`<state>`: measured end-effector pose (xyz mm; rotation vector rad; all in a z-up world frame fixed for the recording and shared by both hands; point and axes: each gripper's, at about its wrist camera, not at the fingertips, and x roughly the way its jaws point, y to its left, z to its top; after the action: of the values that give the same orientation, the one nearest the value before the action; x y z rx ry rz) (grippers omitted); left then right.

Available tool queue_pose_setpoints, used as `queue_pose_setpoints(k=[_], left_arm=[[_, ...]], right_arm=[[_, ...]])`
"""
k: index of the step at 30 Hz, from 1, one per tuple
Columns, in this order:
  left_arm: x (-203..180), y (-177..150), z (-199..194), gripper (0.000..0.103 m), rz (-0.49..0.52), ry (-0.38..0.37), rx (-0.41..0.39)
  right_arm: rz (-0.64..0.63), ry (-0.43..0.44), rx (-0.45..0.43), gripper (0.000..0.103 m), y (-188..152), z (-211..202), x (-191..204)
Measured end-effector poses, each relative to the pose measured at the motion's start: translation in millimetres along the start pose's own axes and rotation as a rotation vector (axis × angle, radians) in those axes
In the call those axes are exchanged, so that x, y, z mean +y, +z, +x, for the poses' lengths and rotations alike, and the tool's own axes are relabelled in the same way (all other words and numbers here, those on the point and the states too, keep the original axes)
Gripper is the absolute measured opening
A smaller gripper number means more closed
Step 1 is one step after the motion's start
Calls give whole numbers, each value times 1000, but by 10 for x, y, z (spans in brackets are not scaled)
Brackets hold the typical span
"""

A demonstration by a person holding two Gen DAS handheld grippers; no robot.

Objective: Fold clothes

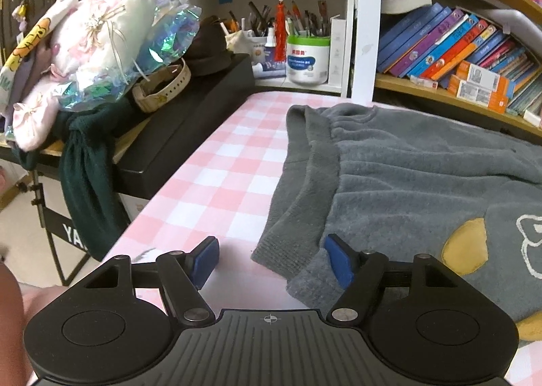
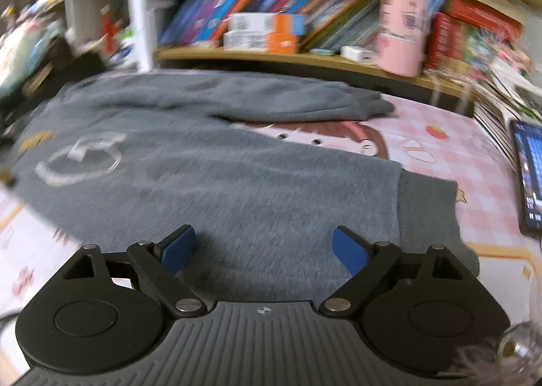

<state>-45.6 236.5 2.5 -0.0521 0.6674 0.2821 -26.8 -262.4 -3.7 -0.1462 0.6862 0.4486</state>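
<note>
Pink-and-white checked cloth [image 1: 216,162] covers the work surface, on which one pair of grey fleece trousers [image 1: 406,176] lies flat.

Left wrist view: the left gripper [image 1: 271,259] hovers low at the near waistband corner, jaws spread wide and gripping nothing; its right blue pad [image 1: 338,260] sits over the ribbed waistband [image 1: 298,216], its left pad over bare cloth. A yellow patch [image 1: 467,247] and white outline print mark the fabric just beyond. Only this view shows, further off, the black case [image 1: 189,122] beside the surface, the heap of soft items [image 1: 101,34] on it, and one white tub of pens [image 1: 308,57] in the shelf niche.

Right wrist view (motion-blurred): the right gripper [image 2: 262,250] hangs above the nearer trouser leg, jaws likewise wide apart and empty. Only here are both legs visible, two ribbed cuffs [image 2: 426,203], a cartoon face print [image 2: 338,142] on the cloth between them, one dark screen [image 2: 528,176] at right, and a pink cylinder [image 2: 401,27] on the bookshelf [image 2: 271,56] behind.
</note>
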Motion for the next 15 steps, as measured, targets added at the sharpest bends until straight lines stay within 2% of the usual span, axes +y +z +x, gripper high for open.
queue_pose_setpoints(k=[4,11,15], left_arm=[[59,-23,-52,71,6,35,9],[190,-107,-168,71,-10,48,12],[147,-108,-250,71,20,51,-21]], right_arm=[[-67,91,54,88,-49,-139,78],[-81,116,49,89,-133,-234,194],[-59,112,32,86,-123,-248,188]])
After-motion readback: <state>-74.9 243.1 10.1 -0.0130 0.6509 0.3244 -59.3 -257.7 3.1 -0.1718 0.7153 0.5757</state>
